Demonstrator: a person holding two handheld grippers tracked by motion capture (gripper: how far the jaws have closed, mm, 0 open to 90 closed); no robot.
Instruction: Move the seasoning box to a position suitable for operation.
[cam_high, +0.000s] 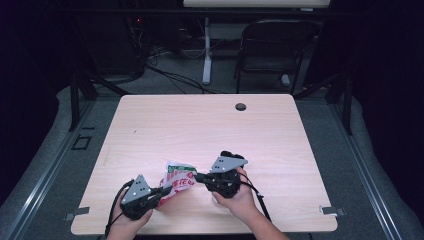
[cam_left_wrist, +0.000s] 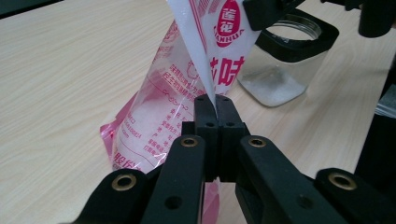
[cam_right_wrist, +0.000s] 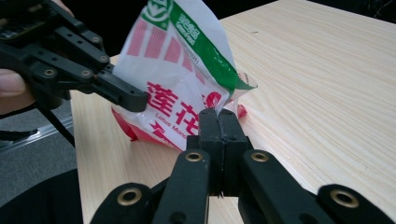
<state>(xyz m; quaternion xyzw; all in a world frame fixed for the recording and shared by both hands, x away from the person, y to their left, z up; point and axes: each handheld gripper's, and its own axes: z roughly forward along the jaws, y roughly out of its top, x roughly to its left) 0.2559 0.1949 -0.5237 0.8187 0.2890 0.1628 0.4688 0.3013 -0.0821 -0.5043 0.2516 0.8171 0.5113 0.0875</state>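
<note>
A plastic bag (cam_high: 177, 181) printed in white, pink and green with red characters stands tilted near the table's front edge, between my two grippers. White powder shows through its clear side (cam_left_wrist: 159, 116). My left gripper (cam_high: 162, 192) is shut on one thin edge of the bag (cam_left_wrist: 215, 100). My right gripper (cam_high: 197, 177) is shut on the opposite edge, just under the green band (cam_right_wrist: 218, 114). In the right gripper view the left gripper's jaws (cam_right_wrist: 135, 100) pinch the bag's far side. A glass jar (cam_left_wrist: 289, 60) with a black rim and some white powder inside stands just behind the bag.
The pale wooden table (cam_high: 200, 125) has a small round cable hole (cam_high: 240, 106) near its far edge. A dark chair (cam_high: 272, 45) and a desk leg (cam_high: 206, 50) stand beyond the table. The person's hands (cam_high: 240, 200) come in over the front edge.
</note>
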